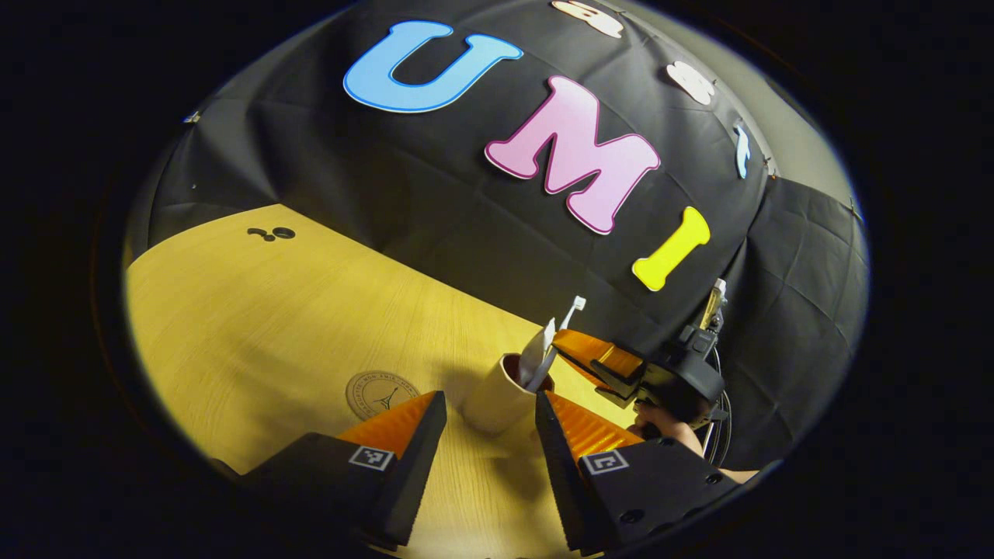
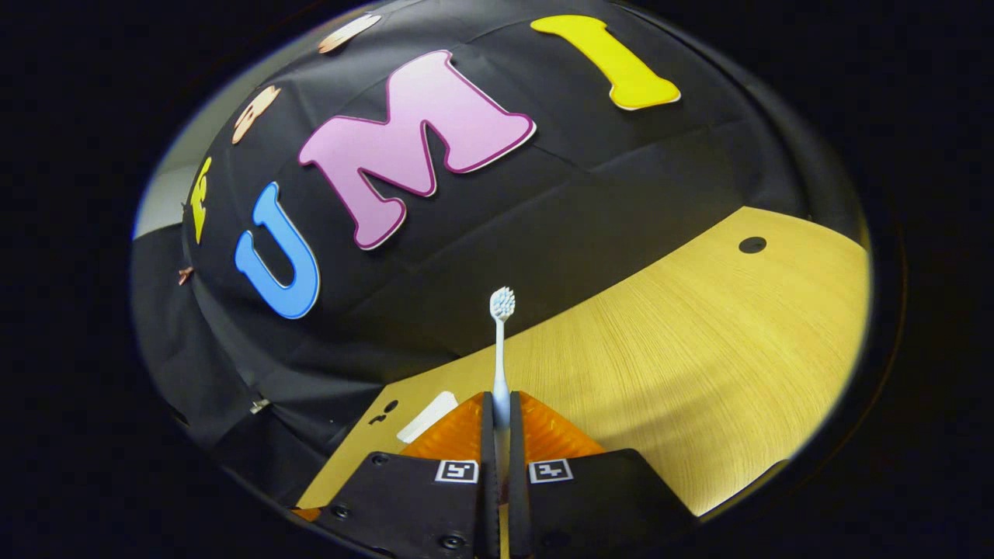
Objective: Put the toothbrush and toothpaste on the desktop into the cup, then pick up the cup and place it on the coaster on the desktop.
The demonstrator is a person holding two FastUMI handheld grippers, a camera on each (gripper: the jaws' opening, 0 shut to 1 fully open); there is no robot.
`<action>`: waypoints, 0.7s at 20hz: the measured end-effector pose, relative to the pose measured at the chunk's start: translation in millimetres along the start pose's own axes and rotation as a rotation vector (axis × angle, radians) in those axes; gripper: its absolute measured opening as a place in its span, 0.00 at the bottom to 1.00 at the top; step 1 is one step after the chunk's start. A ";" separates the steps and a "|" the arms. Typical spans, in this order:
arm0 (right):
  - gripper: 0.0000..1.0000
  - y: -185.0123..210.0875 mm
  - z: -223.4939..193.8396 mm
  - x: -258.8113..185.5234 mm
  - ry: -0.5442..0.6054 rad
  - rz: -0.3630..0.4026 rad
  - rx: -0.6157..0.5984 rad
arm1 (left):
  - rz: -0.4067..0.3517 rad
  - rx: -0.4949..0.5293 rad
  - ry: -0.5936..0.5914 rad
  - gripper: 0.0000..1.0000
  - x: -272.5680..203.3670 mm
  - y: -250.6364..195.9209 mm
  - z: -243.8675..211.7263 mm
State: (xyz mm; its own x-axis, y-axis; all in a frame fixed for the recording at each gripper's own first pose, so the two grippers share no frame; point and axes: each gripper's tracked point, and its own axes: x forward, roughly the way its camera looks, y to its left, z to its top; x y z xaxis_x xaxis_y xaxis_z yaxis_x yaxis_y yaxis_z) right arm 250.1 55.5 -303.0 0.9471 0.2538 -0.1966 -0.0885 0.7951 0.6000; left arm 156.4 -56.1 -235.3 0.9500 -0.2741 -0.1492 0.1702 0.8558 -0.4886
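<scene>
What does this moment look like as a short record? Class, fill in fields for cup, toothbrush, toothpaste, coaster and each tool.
cup: cup stands tilted on the desk, between the open left tool fingers, not gripped
toothbrush: toothbrush clamped by its handle in the right tool, head up, lower end in the cup
toothpaste: toothpaste tube stands in the cup
coaster: coaster lies flat on the desk beside the cup, nothing on it
left tool: open
right tool: shut on the toothbrush

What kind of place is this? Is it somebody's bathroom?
Probably not a bathroom: it looks like a recording booth. A black cloth wall hangs behind a bare yellow wooden desktop, where handheld grippers handle a white toothbrush and a cream cup.
</scene>
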 end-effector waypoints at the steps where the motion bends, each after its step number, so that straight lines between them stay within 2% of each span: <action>1: 0.09 0.7 -2.1 -0.4 -0.003 -0.004 -0.019 | -0.008 0.005 0.005 0.73 -2.3 -1.5 -2.4; 5: 0.09 4.1 -5.9 -5.4 -0.014 -0.015 -0.100 | -0.035 0.022 0.025 0.74 -11.4 -6.5 -8.9; 7: 0.12 1.8 -13.2 -10.2 0.001 -0.030 -0.157 | -0.043 0.025 0.026 0.73 -14.9 -8.3 -7.8; 10: 0.19 2.3 -30.3 -18.1 0.066 -0.025 -0.173 | -0.044 0.027 0.029 0.73 -20.3 -8.0 -5.0; 14: 0.19 -1.5 -30.3 -28.3 0.097 -0.030 -0.192 | -0.042 0.031 0.033 0.73 -26.2 -5.8 -0.4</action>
State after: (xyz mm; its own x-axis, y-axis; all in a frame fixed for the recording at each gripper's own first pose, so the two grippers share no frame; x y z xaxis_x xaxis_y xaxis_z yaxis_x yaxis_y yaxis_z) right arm 214.0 63.9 -321.8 0.9168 0.2731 -0.2914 -0.1268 0.8909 0.4361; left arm 130.3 -54.1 -228.9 0.9329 -0.3238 -0.1578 0.2179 0.8562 -0.4684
